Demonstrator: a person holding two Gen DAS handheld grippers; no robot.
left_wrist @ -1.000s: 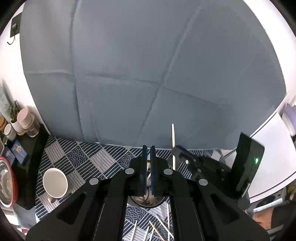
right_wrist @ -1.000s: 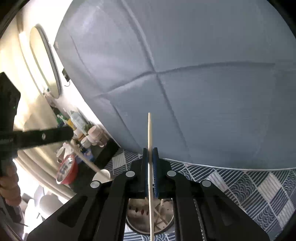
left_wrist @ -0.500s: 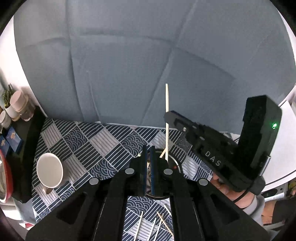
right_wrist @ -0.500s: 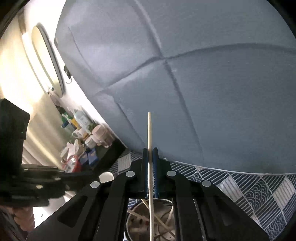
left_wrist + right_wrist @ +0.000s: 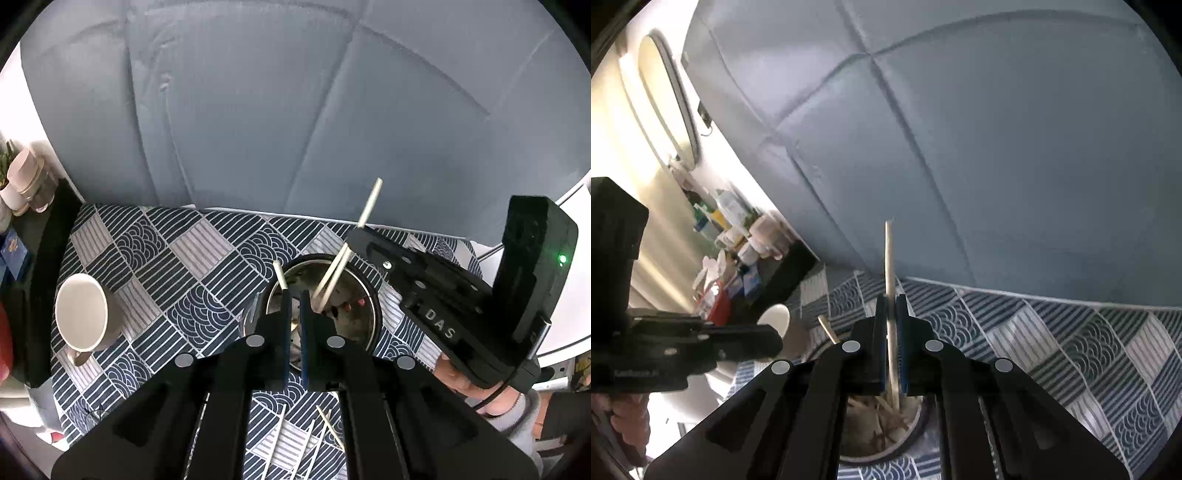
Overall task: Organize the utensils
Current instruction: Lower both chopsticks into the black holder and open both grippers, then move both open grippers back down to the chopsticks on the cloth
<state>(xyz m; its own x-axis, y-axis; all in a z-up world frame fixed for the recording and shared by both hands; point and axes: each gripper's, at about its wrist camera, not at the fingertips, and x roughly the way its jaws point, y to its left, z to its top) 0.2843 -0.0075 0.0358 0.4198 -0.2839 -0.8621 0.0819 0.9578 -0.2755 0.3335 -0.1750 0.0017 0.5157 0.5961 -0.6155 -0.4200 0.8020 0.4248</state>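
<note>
Right gripper (image 5: 891,341) jaws clamped on chopstick (image 5: 889,280), lower end inside metal holder (image 5: 371,314) mid-tablecloth (image 5: 207,243). Left gripper (image 5: 294,325) jaws pinched together, apparently empty, just above holder rim. Likely step: drop chopstick in. Release only once tip is well down; keep left clear. Loose chopsticks (image 5: 314,435) wait by near edge.

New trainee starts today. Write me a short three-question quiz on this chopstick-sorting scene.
1. True or false: the right tongs grip a chopstick.
2. In the left wrist view, the mug stands: A) left of the metal holder, B) inside it, C) on top of it?
3. Fill in: the loose chopsticks lie on the patterned ____.
Key: 1 true; 2 A; 3 cloth.
</note>
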